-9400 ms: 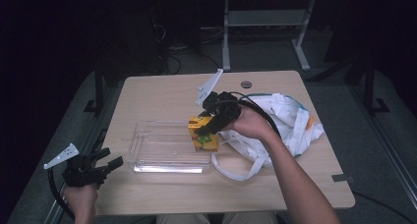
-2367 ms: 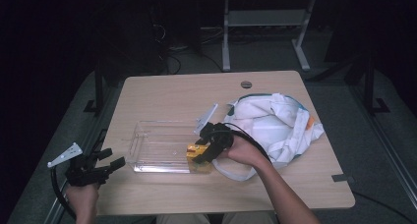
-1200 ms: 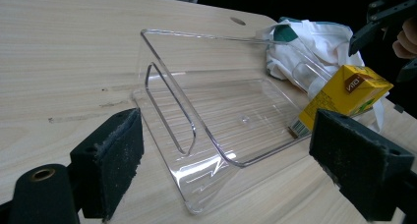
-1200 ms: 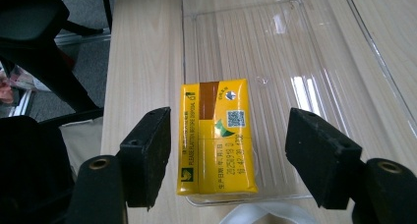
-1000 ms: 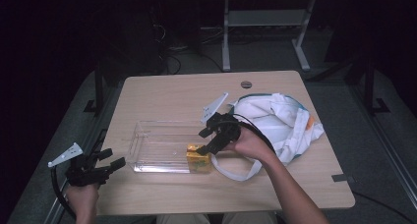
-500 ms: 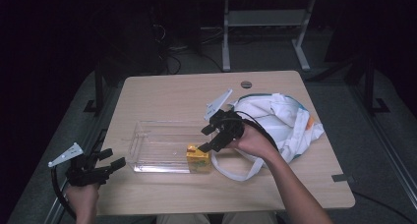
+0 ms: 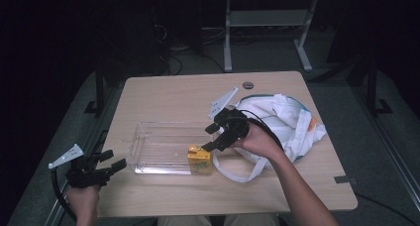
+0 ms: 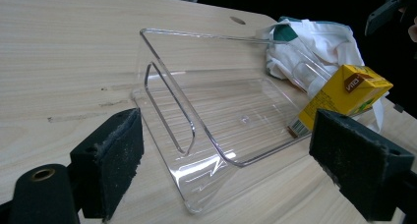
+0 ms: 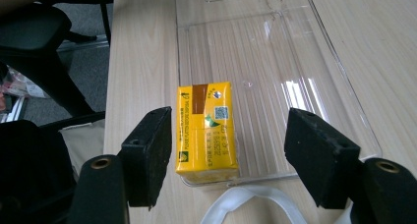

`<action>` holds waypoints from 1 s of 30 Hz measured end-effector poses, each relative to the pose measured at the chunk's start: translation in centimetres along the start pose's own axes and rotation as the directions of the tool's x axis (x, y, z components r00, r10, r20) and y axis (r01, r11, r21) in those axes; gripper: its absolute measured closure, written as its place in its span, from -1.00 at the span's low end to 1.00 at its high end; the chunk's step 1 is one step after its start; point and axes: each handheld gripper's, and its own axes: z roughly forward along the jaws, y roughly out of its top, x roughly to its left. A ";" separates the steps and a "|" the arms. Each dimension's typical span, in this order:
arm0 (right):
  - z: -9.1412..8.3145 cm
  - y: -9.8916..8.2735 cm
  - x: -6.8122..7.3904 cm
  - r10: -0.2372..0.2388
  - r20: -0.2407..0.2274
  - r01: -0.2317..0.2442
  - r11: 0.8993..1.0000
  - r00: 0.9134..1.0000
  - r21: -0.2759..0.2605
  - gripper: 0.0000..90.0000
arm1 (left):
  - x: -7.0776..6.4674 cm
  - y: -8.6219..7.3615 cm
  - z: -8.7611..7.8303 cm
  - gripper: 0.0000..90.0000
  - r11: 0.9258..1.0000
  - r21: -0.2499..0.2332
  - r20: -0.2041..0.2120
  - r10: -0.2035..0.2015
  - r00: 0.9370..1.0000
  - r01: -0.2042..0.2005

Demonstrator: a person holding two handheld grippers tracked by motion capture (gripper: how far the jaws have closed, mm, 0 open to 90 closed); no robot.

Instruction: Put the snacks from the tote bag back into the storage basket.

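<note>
We saw 1 table (image 7: 163, 94), 1 white bag (image 7: 292, 119) and 1 clear tray (image 7: 158, 146). 1 yellow juice carton (image 7: 199, 159) stood upright in the tray's corner nearest the bag. Our right gripper (image 7: 210, 138) hung above it, jaws wide; our left gripper (image 7: 111, 160), equally wide, held nothing.

Yellow drink carton (image 8: 350, 93) carries a "VITA" logo.
A QR code marks its top (image 9: 221, 112); side print too small to read.
</note>
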 end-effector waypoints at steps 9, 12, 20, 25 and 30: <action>-1.1 -0.4 -0.3 -0.005 0.020 0.005 1.000 1.000 -0.019 -0.24 | 0.0 0.0 0.0 -0.72 1.000 0.005 -0.002 -0.001 1.000 0.001; -1.4 -0.6 -0.4 -0.004 0.026 0.005 1.000 1.000 -0.019 -0.24 | 0.0 0.0 0.0 -0.72 1.000 0.005 -0.002 -0.002 1.000 0.002; -2.0 -1.0 -0.5 0.007 0.042 -0.006 1.000 0.999 -0.014 -0.24 | 0.0 0.0 0.0 -0.72 1.000 0.003 -0.003 -0.003 1.000 0.003; -2.5 -1.3 -0.7 0.018 0.050 -0.017 1.000 0.999 -0.013 -0.24 | 0.0 0.0 0.0 -0.72 1.000 0.008 -0.005 -0.006 1.000 0.006; -2.9 -1.7 -0.8 0.026 0.057 -0.025 1.000 0.998 -0.016 -0.24 | 0.0 0.0 0.0 -0.72 1.000 0.009 -0.005 -0.006 1.000 0.006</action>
